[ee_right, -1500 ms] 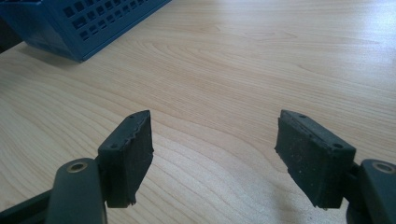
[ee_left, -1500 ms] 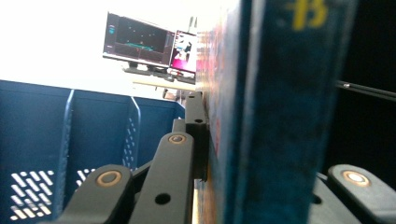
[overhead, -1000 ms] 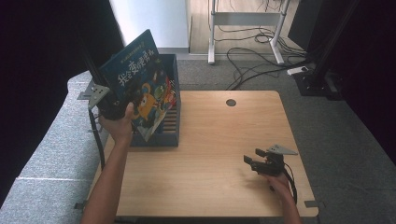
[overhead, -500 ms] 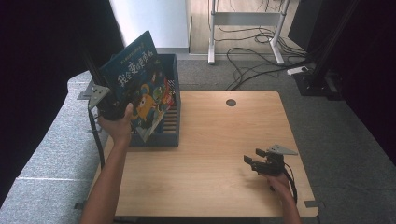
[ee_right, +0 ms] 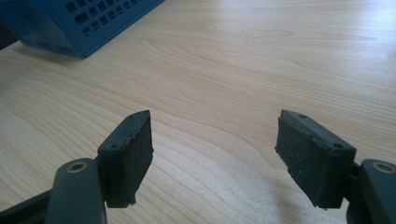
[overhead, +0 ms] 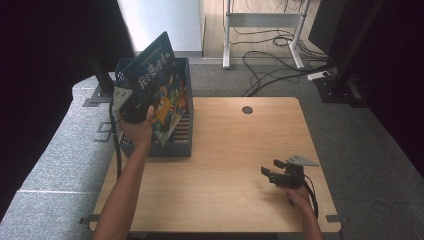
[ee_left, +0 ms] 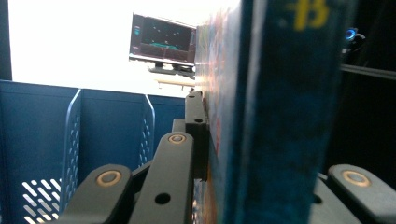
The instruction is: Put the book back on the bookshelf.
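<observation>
High view: left gripper (overhead: 134,111) at table's left edge, jaws clamped on lower part of a blue picture book (overhead: 159,95), which tilts up and away over the blue slotted crate (overhead: 170,148); book's bottom end sits down inside crate, top corner sticks out above the far wall. Crate stands on left part of the wooden table (overhead: 225,165). Right gripper (overhead: 274,175) rests low near table's right-front, well apart from crate and book, jaws wide, nothing btwn them. Left gripper view: book (ee_left: 275,116) runs edge-on up the frame, pinched tight btwn the two black jaws, one jaw flat vs. the printed cover, other behind the back; crate wall (ee_left: 70,149) w/ slots just beside on the left; a monitor (ee_left: 163,39) far off in background. Right gripper view: pads (ee_right: 128,156) spread far apart over bare tabletop (ee_right: 224,70), holding nothing, touching nothing btwn them; crate corner (ee_right: 84,23) at upper left, well clear of jaws.
</observation>
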### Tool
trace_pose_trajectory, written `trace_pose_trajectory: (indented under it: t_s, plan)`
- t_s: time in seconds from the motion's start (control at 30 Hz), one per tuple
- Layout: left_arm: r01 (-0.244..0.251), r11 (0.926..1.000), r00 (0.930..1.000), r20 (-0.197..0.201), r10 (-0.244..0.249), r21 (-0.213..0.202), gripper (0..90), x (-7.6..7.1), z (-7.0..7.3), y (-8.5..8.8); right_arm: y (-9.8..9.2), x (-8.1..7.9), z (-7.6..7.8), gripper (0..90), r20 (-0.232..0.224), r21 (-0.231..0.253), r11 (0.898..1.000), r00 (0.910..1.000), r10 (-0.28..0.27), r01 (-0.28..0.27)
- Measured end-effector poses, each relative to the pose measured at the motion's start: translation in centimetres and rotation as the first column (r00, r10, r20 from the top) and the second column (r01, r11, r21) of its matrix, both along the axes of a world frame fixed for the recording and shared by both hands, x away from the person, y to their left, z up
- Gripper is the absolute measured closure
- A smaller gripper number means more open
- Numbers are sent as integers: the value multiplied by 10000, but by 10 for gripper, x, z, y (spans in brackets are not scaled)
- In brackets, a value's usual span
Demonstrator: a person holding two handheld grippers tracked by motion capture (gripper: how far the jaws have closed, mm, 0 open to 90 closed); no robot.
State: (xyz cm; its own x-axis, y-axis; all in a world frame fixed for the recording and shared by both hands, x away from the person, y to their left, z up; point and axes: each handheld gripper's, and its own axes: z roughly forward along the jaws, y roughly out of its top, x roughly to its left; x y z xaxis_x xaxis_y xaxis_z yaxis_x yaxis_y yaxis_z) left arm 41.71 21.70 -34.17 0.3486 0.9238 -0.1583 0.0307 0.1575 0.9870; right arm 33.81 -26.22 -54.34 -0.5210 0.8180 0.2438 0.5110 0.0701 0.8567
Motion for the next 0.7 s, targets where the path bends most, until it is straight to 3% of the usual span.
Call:
trace_pose_trajectory:
  t_s: [0.2, 0.7]
  plan:
    - [-138, 9996, 9999, -48, 140, 251, 831, 10, -11, -9, 1, 0, -2, 266, -50, -95, 9999, 10000, 63, -63]
    - [-466, 9989, 9988, 158, 465, 96, 830, 19, -26, -18, 3, 0, -3, 266, -101, -156, 9998, 9999, 122, -123]
